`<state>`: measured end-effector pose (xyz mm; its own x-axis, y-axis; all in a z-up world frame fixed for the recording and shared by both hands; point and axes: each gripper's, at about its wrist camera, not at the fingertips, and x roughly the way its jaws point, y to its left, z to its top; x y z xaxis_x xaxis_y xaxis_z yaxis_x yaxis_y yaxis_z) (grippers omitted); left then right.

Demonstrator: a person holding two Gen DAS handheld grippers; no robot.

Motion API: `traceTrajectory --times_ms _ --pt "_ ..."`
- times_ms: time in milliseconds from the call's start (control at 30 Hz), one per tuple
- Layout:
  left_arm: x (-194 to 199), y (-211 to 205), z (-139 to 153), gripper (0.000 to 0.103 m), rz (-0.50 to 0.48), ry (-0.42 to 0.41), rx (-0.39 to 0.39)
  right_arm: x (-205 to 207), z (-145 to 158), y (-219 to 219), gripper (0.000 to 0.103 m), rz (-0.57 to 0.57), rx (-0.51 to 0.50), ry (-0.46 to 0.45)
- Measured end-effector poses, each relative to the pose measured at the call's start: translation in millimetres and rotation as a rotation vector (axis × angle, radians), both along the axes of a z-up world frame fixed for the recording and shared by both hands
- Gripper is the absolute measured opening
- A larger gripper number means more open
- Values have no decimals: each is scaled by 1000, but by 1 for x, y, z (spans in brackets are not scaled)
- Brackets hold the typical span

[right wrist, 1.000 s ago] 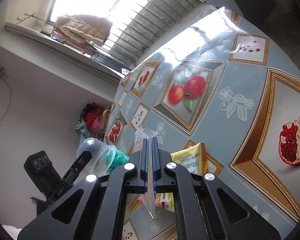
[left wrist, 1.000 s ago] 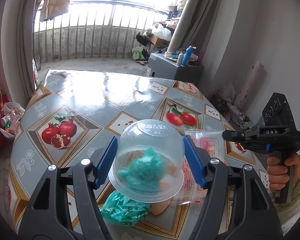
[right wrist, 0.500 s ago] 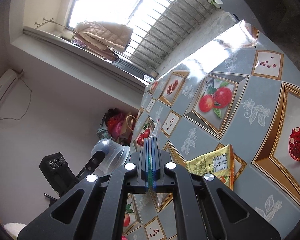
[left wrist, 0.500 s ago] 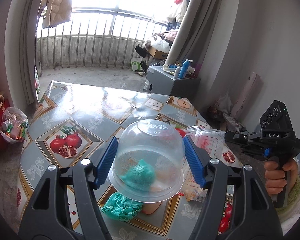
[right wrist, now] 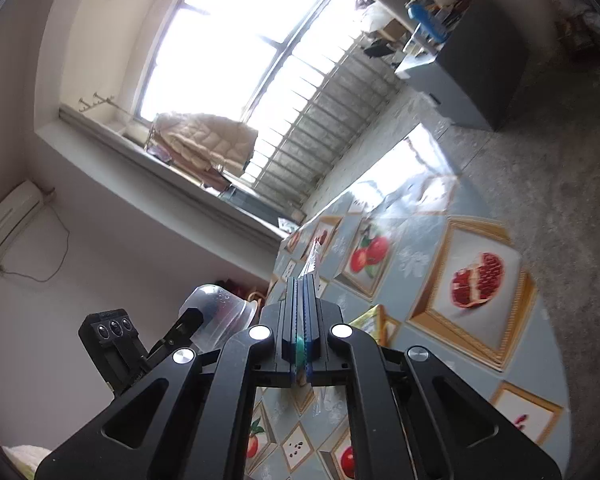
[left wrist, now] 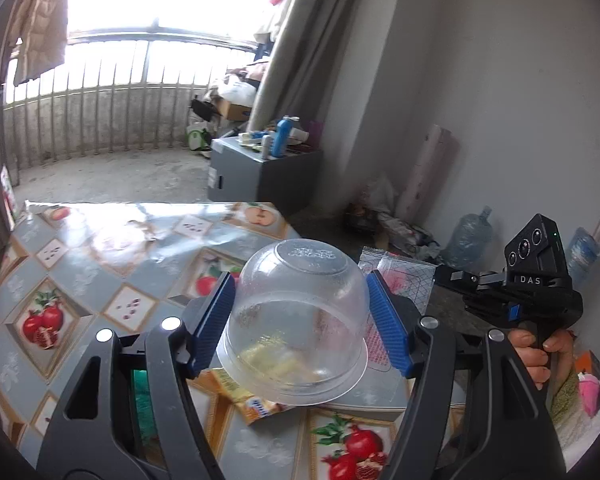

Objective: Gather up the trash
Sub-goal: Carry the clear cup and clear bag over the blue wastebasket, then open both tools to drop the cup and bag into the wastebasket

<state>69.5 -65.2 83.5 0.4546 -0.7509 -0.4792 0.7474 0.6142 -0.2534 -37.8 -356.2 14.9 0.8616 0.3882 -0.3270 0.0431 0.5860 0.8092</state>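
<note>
Clear plastic forms the upturned bowl (left wrist: 300, 320) clamped between the blue pads of the left tongs (left wrist: 300, 320), held mouth-down above the desk (left wrist: 80, 280). Under it, on the fruit-patterned cloth, lies a yellow snack wrapper (left wrist: 252, 398), and a green crumpled bag (left wrist: 142, 400) shows through the tongs' frame. Just to the right, the right tongs (right wrist: 300, 312) are pressed together on a transparent packet (left wrist: 396, 280) with red print, which hangs off the desk's edge; a hand (left wrist: 540, 354) grips their handle. Farther off on the floor stand a grey cabinet (left wrist: 260, 168) with bottles on top and water jugs (left wrist: 470, 236) by the wall.
</note>
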Motion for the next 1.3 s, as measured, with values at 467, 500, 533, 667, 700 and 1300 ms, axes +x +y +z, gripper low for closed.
traceTrajectory --times_ms 467,500,533,667,700,1300 --pt "-70 -261 -51 63 -513 172 101 -176 -27 -141 3 -554 -153 197" --pt "-78 -280 -61 63 -542 186 135 -184 -33 -149 3 -588 -168 227" --pt "-85 -301 -73 63 -576 207 171 -189 -39 -156 3 -615 -178 254" --pt "-109 -377 -129 64 -693 301 315 -193 -70 -180 3 -702 -250 398" --pt "-114 -391 -141 64 -710 316 344 -191 -78 -184 3 -710 -256 421" --pt "-134 -473 -234 75 -675 316 529 -180 -206 -269 39 -800 -106 637"
